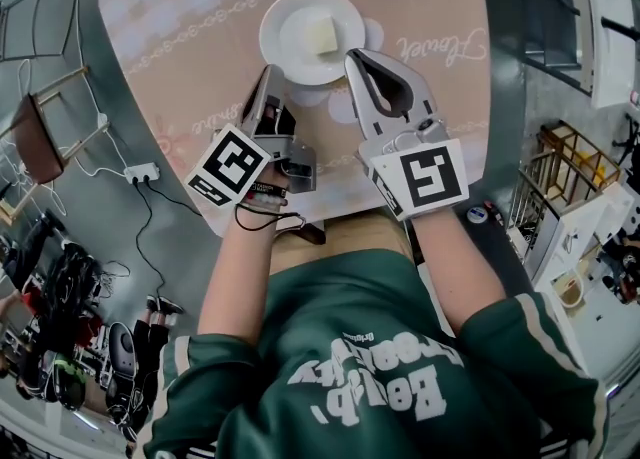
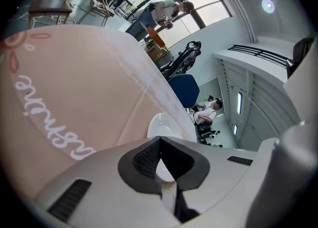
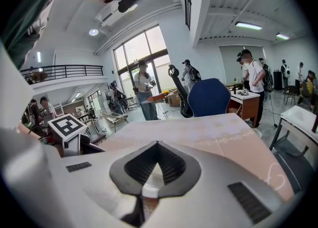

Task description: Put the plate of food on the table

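A white plate (image 1: 290, 42) holding a pale yellow piece of food (image 1: 322, 35) rests on the table's pink patterned cloth (image 1: 200, 7). My left gripper (image 1: 268, 75) is shut, its tips at the plate's near-left rim. My right gripper (image 1: 352, 55) is also shut, with its tips at the near-right rim. In the left gripper view the jaw tips (image 2: 159, 137) meet and the plate (image 2: 166, 122) lies just beyond them. In the right gripper view the tips (image 3: 157, 143) also meet, and a white bit of plate (image 3: 151, 180) shows through the gap behind them.
Chairs (image 1: 40, 132) and a power strip (image 1: 140, 172) with cables are on the floor to the left. A wooden rack (image 1: 565, 162) stands at the right. A blue chair (image 3: 208, 95) sits at the table's far side, with several people standing beyond it.
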`<action>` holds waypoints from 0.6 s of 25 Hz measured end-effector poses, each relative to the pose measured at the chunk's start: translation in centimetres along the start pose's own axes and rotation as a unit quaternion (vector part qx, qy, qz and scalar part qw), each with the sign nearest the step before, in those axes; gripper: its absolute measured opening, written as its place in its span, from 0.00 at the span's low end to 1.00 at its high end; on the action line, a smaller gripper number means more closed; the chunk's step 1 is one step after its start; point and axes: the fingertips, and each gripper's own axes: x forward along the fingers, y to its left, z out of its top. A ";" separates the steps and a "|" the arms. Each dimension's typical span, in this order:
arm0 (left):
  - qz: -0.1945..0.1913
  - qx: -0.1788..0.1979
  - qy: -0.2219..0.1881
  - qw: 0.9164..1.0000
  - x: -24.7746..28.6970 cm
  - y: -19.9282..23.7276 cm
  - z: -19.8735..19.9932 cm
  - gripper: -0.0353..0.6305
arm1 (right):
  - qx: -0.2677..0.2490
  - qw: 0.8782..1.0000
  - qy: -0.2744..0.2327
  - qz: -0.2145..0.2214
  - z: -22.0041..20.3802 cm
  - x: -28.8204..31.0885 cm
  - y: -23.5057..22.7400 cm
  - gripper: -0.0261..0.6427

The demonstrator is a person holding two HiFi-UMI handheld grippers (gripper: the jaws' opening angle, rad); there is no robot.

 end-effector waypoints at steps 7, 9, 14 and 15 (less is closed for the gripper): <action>0.003 0.099 0.001 0.995 -0.2 -1.6 -0.2 0.06 | -0.001 1.000 -0.005 0.010 0.6 -0.4 0.2 0.06; 0.003 0.137 -0.005 0.991 -0.4 -2.4 0.3 0.06 | -0.010 1.000 -0.005 0.011 1.1 -0.6 0.3 0.06; 0.011 0.235 0.003 0.972 -0.3 -5.1 0.0 0.06 | -0.017 1.000 -0.006 0.010 2.6 -1.6 -0.9 0.06; 0.012 0.264 0.006 0.964 -0.4 -5.7 -0.1 0.06 | -0.016 1.000 -0.006 0.010 3.0 -1.7 -1.1 0.06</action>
